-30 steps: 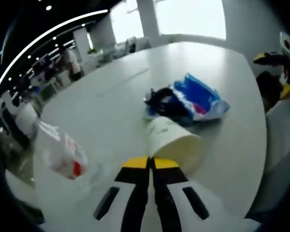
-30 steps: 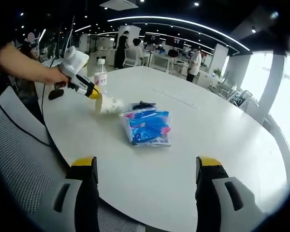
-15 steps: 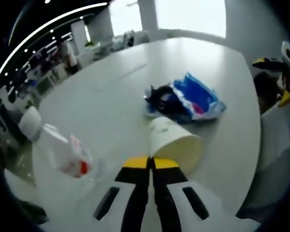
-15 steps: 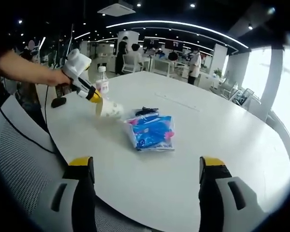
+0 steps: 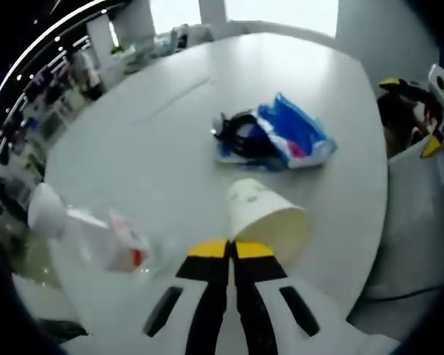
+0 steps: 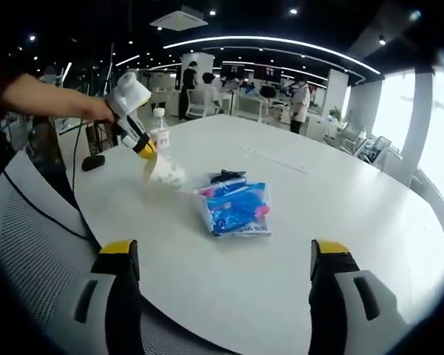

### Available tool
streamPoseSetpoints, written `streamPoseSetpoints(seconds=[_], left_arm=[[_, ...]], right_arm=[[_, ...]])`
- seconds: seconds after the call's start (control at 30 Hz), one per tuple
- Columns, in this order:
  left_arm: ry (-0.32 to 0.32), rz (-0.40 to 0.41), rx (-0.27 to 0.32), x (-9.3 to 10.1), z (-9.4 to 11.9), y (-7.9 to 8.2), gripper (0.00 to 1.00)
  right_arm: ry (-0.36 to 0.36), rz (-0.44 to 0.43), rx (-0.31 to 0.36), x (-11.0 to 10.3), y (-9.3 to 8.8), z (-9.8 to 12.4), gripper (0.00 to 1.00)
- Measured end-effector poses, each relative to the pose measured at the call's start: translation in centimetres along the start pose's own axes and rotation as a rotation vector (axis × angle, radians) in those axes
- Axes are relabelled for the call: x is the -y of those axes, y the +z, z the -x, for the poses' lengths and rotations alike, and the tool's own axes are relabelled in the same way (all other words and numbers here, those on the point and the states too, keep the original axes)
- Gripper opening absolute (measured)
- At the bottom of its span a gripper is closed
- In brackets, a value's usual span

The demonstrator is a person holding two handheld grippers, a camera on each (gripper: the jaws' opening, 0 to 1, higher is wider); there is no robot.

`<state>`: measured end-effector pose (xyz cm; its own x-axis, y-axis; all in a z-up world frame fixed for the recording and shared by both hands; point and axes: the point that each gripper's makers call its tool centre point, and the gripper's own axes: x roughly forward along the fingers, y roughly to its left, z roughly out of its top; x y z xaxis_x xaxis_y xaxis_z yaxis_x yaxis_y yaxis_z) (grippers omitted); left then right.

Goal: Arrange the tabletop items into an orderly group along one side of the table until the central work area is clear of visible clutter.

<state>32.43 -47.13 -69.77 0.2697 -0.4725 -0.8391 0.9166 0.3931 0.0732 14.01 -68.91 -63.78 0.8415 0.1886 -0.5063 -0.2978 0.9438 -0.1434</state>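
Note:
My left gripper [image 5: 231, 245] is shut on the rim of a cream paper cup [image 5: 266, 218], which hangs tilted from its tips just over the white table [image 5: 148, 155]. In the right gripper view the left gripper [image 6: 146, 150] holds the cup [image 6: 166, 174] near the table's left edge. A blue snack packet [image 5: 296, 137] lies mid-table with a black bundle [image 5: 240, 140] against it. A clear bottle [image 5: 107, 240] with a white cap and red label stands left of the cup. My right gripper [image 6: 223, 255] is open over the table's near edge, short of the packet [image 6: 237, 211].
A grey mesh chair back [image 6: 37, 244] stands at the near left edge of the table [image 6: 333, 214]. A person's arm [image 6: 52, 100] reaches in from the left. Desks, chairs and people fill the office beyond the bottle [image 6: 159, 127].
My left gripper has risen a little with the cup, which now hangs off the table. Both cameras have shifted slightly; packet and bottle lie as before.

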Motion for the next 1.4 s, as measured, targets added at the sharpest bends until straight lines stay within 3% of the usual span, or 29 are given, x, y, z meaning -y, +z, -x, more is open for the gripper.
streamPoseSetpoints(seconds=[0.7, 1.4], left_arm=[[-0.088, -0.197, -0.179, -1.6, 1.4, 1.7, 0.00], [-0.111, -0.386, -0.341, -3.9, 1.7, 2.9, 0.00]], right_arm=[[-0.029, 0.011, -0.003, 0.6, 0.0, 0.2, 0.93], [-0.040, 0.020, -0.013, 0.8, -0.1, 0.2, 0.90]])
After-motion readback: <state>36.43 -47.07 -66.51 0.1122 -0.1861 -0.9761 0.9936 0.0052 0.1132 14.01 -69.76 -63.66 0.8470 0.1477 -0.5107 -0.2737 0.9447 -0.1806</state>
